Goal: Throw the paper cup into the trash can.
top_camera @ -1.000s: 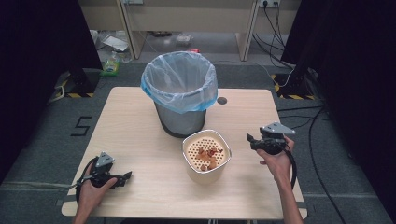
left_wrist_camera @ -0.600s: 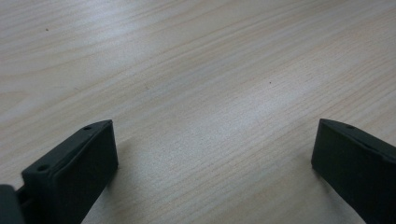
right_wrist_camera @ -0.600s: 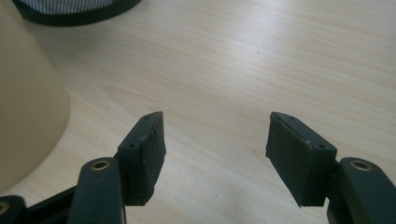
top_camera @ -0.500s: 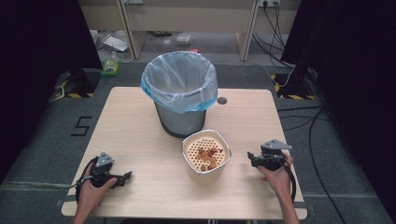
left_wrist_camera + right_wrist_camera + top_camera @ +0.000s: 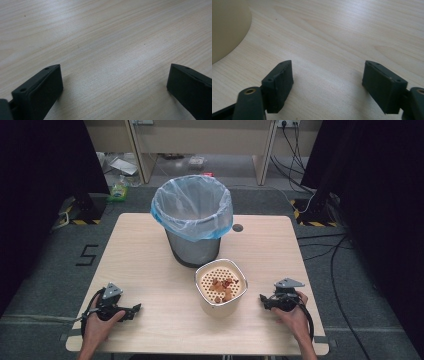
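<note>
Lowering toward the surface (image 5: 150,255), the right hand-held gripper (image 5: 265,301) has come down over the last second from a raised spot beside the bowl (image 5: 220,285) to rest low at the near right edge, its jaws spread apart with nothing between them. The left hand-held gripper (image 5: 131,310) has not shifted at all; it sits at the near left corner, likewise released and empty. The bowl, a cream strainer with holes in its floor and some brown scraps inside, stands where it did, just in front of the bin (image 5: 192,227) lined with a blue bag.

Judging from this, the work in hand is probably tipping those scraps into the bin, and it has not begun: both tools are parked, the bowl is untouched and full. The right one is the nearer of the two, so a reach from that side seems likely.

From above, the whole layout is plain, including the scraps and the open bag. The right gripper view adds what the overhead cannot: the bowl's curved wall (image 5: 227,27) close at the upper left, apart from the jaws, and both jaws apparently touching or almost touching the wood, though the angle leaves that uncertain. The left gripper view offers bare wood grain between two wide-set jaws.
</note>
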Tool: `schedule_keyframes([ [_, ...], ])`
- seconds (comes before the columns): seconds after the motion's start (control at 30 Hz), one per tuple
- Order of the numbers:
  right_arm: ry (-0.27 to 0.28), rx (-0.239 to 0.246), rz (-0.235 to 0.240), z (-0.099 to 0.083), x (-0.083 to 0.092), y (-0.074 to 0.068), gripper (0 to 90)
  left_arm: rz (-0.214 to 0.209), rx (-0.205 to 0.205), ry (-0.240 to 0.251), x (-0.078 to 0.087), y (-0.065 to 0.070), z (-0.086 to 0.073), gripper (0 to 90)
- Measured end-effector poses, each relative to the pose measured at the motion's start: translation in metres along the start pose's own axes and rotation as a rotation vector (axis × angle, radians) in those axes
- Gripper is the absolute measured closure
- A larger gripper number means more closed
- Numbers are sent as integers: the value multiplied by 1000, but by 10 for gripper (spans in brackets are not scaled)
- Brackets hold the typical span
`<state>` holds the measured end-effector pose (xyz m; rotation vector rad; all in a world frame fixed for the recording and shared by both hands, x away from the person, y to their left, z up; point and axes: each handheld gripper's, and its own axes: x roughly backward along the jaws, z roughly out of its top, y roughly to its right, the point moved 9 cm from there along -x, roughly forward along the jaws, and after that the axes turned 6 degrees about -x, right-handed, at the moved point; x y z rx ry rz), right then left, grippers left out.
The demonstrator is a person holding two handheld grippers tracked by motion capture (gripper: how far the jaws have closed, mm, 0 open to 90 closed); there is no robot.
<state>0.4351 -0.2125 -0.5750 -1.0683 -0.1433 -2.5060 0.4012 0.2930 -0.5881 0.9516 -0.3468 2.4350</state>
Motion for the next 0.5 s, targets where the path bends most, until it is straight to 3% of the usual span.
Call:
schedule_keyframes([
  [0.1,29,3,10,-1,-3,-3,187,0,0,0,0,0,0,0],
  [0.5,29,0,12,-1,-2,-5,186,0,0,0,0,0,0,0],
])
